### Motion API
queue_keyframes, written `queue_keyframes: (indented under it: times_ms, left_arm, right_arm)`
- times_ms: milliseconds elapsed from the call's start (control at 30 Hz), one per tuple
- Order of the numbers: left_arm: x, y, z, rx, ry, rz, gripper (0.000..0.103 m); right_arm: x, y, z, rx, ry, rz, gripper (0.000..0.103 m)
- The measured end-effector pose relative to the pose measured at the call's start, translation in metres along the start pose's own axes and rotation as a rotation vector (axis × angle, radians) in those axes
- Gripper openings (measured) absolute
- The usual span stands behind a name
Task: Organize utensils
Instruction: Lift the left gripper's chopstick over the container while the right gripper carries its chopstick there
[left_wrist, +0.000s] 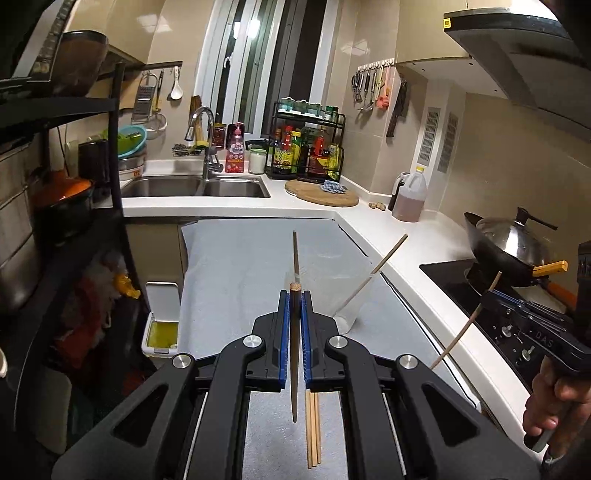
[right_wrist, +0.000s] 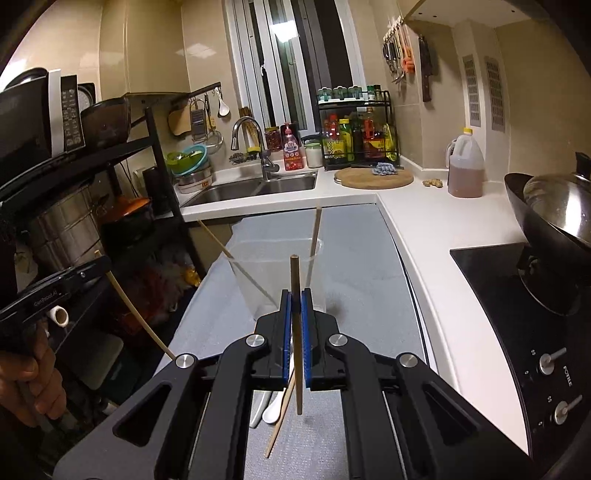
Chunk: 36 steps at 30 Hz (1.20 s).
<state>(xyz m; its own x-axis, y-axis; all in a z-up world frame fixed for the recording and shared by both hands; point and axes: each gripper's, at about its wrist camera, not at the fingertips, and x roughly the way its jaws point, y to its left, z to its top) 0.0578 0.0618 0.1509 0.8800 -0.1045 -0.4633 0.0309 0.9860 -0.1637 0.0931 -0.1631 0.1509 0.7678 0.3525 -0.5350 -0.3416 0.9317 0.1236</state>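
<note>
My left gripper is shut on a dark-looking chopstick that stands nearly upright between the blue pads, above the grey mat. Just beyond it stands a clear plastic cup holding two chopsticks, one of them leaning right. Three loose chopsticks lie on the mat below. My right gripper is shut on a light wooden chopstick, held upright in front of the same cup. Under it lie a white spoon and another chopstick. Each gripper shows in the other's view, the right gripper and the left gripper.
A white counter wraps around the mat, with a double sink, a round cutting board and an oil jug. A lidded wok sits on the black stove at right. A black shelf rack stands at left, a white bin below.
</note>
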Motion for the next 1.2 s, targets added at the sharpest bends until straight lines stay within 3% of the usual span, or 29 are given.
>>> queue_keyframes:
  times_ms: [500,867,1067,1200]
  left_arm:
    - [0.02,-0.012,0.067,0.015,0.048,-0.058,0.006]
    - [0.039,-0.02,0.139,0.002,-0.016,-0.078,0.006]
    - [0.063,-0.028,0.162,0.013,-0.061,-0.06,0.006]
    - [0.085,-0.03,0.161,0.015,-0.045,-0.052,0.006]
  right_arm:
    - [0.008,0.001,0.07,-0.011,-0.075,0.034,0.005]
    - [0.029,0.017,0.154,-0.041,-0.188,0.051,0.005]
    - [0.06,0.01,0.161,-0.029,-0.195,0.033,0.005]
    - [0.082,0.003,0.154,-0.014,-0.167,0.034,0.005]
